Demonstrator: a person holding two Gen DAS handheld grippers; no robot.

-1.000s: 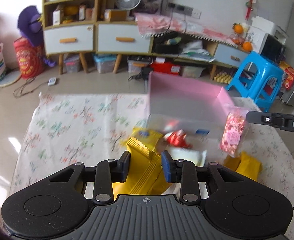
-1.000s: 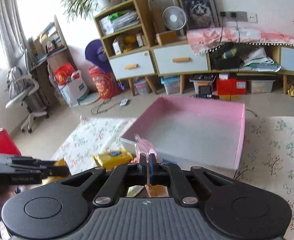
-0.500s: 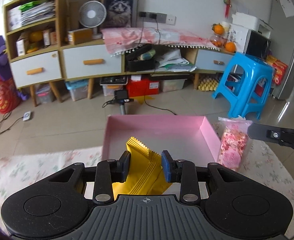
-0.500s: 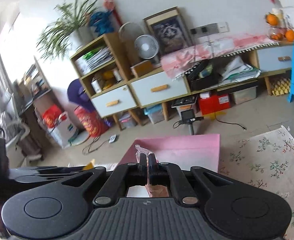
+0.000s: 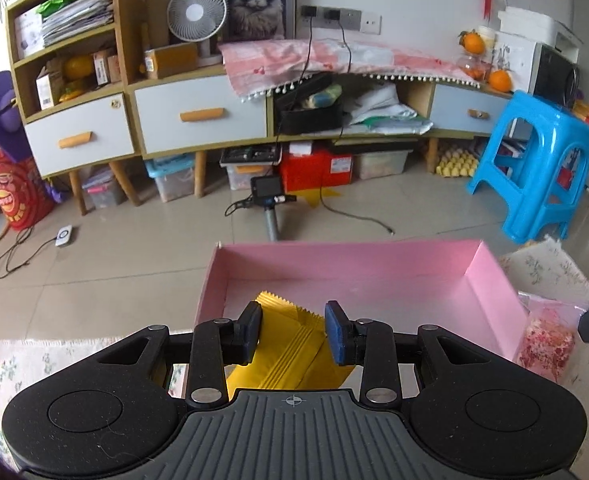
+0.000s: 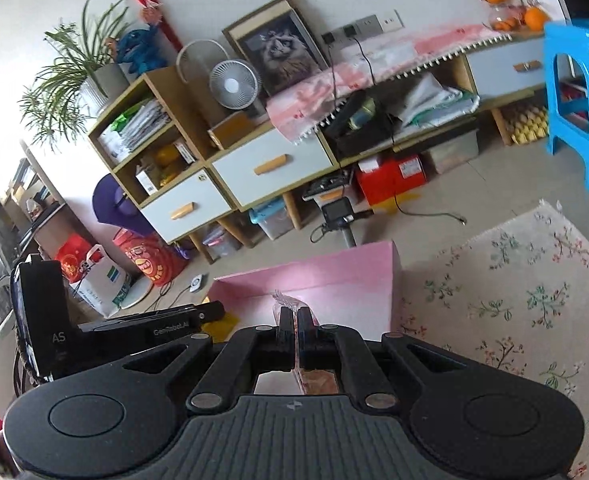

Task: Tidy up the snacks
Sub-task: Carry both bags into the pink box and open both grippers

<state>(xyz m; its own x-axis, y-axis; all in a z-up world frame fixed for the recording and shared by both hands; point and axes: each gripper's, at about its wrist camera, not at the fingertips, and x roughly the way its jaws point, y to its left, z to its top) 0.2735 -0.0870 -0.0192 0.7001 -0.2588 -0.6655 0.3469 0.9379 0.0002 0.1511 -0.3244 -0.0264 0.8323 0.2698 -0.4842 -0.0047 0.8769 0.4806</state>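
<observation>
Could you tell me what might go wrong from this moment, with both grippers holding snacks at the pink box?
1. The left gripper holds the yellow packet with its fingers well apart; it could slip or land against the pink box wall.
2. The right gripper pinches only the thin top edge of the clear pink snack bag, which hangs outside the box's right wall and might tear or snag there.

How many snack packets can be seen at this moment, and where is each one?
2. The yellow packet sits between the left tongs over the pink box; the pink packet hangs from the right tongs. Others may be hidden.
</observation>
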